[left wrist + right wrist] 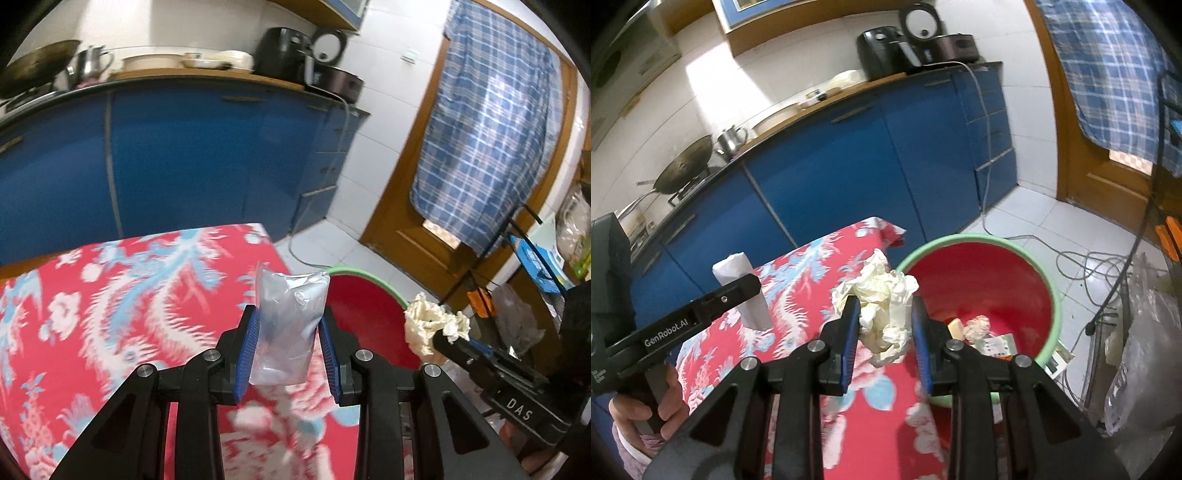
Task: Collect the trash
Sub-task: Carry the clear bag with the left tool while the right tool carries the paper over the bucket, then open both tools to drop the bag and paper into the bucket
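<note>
My left gripper (287, 328) is shut on a crumpled clear plastic wrapper (288, 325), held above the red floral tablecloth (110, 314) near its right edge. My right gripper (884, 321) is shut on a wad of crumpled cream paper (882, 306), at the table's edge beside a red bucket with a green rim (997, 280). From the right wrist, the left gripper (738, 291) and its wrapper (738, 273) sit to the left. In the left wrist view the right gripper (443, 338), its paper (432, 325) and the bucket (362, 314) lie to the right.
The bucket holds several scraps of trash (979, 330). Blue kitchen cabinets (184, 158) stand behind the table. A wooden door with a checked cloth (487, 140) is at the right. Cables (1082, 266) run over the tiled floor. A rack with plastic bags (1145, 350) stands right of the bucket.
</note>
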Demonstrator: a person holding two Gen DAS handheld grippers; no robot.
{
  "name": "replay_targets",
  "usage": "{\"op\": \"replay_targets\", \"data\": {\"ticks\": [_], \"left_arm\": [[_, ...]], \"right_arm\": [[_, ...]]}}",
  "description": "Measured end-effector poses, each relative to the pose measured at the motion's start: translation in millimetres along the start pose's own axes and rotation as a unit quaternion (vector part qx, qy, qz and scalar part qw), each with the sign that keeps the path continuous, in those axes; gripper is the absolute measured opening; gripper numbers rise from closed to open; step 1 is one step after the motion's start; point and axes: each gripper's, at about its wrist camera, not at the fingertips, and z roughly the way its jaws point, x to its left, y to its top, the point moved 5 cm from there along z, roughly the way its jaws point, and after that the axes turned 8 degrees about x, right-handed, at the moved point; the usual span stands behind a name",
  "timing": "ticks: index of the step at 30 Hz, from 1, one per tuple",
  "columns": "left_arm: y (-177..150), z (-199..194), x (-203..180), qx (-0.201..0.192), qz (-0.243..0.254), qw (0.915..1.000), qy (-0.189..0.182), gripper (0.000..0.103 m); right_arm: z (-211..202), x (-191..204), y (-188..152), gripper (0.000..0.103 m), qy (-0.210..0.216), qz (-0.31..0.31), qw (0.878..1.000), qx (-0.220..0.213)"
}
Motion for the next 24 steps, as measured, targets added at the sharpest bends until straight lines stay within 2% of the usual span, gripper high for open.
{"op": "replay_targets", "data": {"ticks": [10,24], "left_arm": [[6.0,53.1,-50.8,0.028,0.037,0.9988,-0.018,0.034],[1.7,106.7,-75.0,0.057,0.062,0.9964,-0.004,0.034]], "right_arm": [[17.0,-51.9,-4.6,0.032,-0.013,0.040,0.999,0.012],[51.2,-90.1,-18.9,0.034,-0.030,0.066,0.997,0.035]]}}
